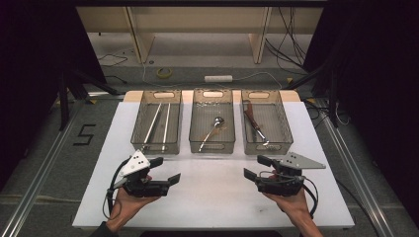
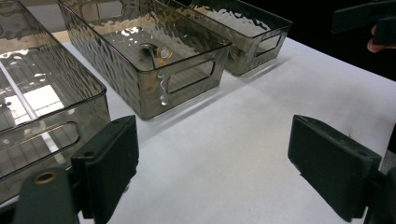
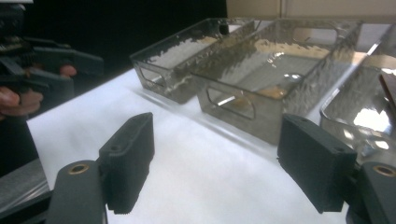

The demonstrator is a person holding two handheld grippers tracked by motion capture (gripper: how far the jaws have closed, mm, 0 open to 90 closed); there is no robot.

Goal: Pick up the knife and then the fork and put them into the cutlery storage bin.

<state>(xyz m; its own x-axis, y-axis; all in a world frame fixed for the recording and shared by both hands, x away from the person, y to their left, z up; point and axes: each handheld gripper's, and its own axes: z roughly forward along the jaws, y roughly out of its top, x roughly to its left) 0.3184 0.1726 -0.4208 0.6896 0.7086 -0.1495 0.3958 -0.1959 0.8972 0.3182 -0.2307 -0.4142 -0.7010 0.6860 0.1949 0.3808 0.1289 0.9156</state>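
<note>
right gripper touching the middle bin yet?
Apart. In the right gripper view, bare white table lies between the open right gripper and the middle bin; the high view shows the same gap.

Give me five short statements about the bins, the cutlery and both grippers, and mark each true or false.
1. Three smoky clear bins stand in a row on the white table. True.
2. The middle bin holds a spoon. True.
3. The left gripper is shut on a fork. False: its jaws stand open with nothing between them.
4. The right bin is bare. False: a wooden-handled utensil lies in it.
5. The right gripper is open. True.
</note>
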